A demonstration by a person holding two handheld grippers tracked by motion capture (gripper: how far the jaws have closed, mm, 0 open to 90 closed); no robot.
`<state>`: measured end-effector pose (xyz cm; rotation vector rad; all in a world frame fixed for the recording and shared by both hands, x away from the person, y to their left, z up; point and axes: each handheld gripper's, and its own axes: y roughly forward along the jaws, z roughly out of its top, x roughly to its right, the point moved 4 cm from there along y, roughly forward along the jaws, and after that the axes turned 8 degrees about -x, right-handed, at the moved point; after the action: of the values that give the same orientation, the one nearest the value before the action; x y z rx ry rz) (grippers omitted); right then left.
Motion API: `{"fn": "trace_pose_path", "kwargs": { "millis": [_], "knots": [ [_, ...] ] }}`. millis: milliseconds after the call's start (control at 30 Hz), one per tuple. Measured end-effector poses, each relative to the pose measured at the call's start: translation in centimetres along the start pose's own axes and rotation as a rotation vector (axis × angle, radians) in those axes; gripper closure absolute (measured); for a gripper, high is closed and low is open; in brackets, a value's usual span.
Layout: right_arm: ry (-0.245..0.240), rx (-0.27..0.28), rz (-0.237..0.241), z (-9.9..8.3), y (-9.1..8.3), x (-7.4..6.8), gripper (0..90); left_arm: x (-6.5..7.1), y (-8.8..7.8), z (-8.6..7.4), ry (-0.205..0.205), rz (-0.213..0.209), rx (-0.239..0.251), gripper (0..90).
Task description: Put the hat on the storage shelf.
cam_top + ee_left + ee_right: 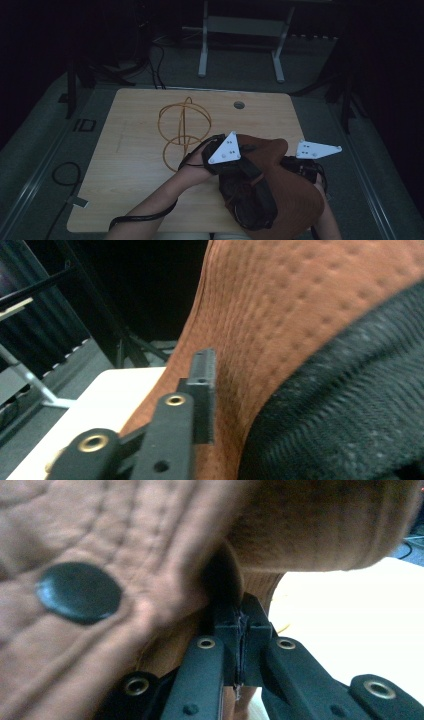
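Right tongs pinch brown garment; left tongs seemingly loose against it

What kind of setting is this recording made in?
Probably a dim lab or recording room, not a home: one bare wooden table with a cable hole, loose cables on grey floor, and the metal legs of another bench behind.

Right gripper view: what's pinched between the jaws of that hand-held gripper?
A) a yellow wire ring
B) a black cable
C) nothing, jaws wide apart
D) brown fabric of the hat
D: the right hand-held gripper has its jaws pressed together on a thin fold of the brown hat, beside the hat's black button.
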<state>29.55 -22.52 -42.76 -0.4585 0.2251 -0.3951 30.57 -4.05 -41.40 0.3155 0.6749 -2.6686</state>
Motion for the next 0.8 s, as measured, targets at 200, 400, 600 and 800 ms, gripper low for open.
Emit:
{"fn": "trace_pose_path", "kwargs": {
  "millis": [200, 400, 600, 800],
  "knots": [
    [0.005, 0.045, -0.006, 0.7, -1.1, 0.2, 88.8, -0.5, -0.9, 0.2, -0.037, 0.025, 0.026, 59.9],
    [0.004, 0.083, -0.033, 1.5, -2.4, 0.5, 88.8, -1.4, -2.2, -0.3, -0.078, 0.069, 0.008, 52.8],
    [0.009, 0.118, -0.072, 2.4, -3.5, 1.1, 88.8, -1.8, -3.5, -1.3, -0.099, 0.096, -0.014, 52.1],
    [0.011, 0.155, -0.118, 3.9, -4.8, 2.2, 88.8, -1.5, -4.4, -2.7, -0.148, 0.072, -0.030, 46.0]
  ]
}}
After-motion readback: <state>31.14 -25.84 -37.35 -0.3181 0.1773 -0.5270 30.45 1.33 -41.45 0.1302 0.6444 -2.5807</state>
